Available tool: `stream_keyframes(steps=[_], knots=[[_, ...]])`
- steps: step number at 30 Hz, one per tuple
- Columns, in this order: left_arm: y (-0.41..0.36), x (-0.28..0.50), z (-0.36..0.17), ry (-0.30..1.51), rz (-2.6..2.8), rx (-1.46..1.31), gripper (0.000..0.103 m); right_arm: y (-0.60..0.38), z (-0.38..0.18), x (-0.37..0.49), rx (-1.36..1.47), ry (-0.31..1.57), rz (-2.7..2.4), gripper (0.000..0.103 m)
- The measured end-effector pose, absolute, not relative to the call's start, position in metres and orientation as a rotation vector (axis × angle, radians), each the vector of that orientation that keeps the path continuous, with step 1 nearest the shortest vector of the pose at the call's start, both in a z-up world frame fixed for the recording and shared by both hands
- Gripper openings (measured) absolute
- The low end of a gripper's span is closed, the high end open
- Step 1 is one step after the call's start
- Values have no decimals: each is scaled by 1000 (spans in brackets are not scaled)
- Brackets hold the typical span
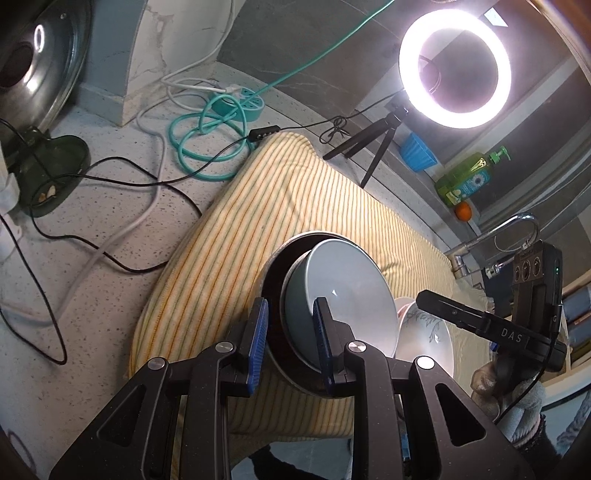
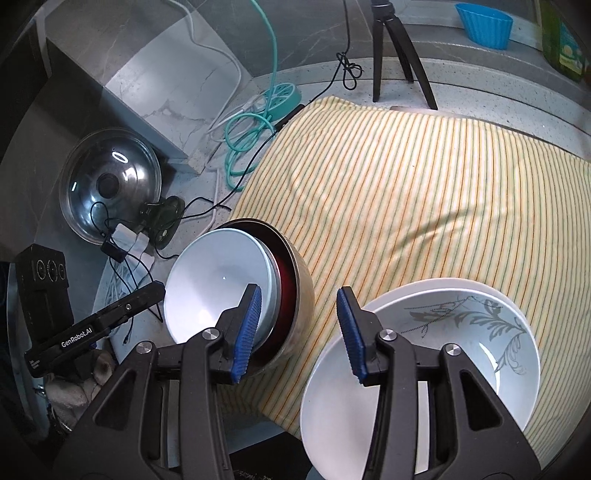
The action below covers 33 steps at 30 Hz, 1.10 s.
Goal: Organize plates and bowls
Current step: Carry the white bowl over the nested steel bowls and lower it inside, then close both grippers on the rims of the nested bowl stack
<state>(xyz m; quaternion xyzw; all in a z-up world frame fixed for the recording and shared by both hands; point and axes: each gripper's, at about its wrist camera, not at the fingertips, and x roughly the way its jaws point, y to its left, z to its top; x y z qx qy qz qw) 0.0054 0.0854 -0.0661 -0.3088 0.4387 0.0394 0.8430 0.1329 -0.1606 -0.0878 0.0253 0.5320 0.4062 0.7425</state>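
Note:
A grey-blue bowl (image 1: 351, 280) sits nested and tilted inside a metal bowl with a dark red inside (image 1: 275, 269), on a yellow striped cloth (image 1: 258, 221). My left gripper (image 1: 291, 306) is shut on their near rims, one pad outside the metal wall and one inside the grey bowl. In the right wrist view my right gripper (image 2: 299, 334) stands open beside the metal bowl (image 2: 299, 288), its pads pressing on nothing. A white bowl with a grey leaf pattern (image 2: 461, 325) rests in a plain white bowl (image 2: 332, 387) just right of it.
A lit ring light (image 1: 454, 68) on a black tripod (image 2: 391, 48) stands behind the cloth, with a blue cup (image 2: 484, 24), a green soap bottle (image 1: 469, 177) and a faucet (image 1: 491, 236) nearby. A pot lid (image 2: 110, 184), cables and a teal power strip (image 1: 240, 103) lie to the left.

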Motion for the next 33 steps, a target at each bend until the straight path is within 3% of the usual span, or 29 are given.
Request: stream_keyframes(steps=[20, 33], knots=[[106, -4, -83, 929, 132, -726, 23, -160, -96, 133, 77, 1206, 906, 43], [102, 2, -95, 955, 104, -737, 23, -152, -111, 133, 69, 1244, 901, 25]])
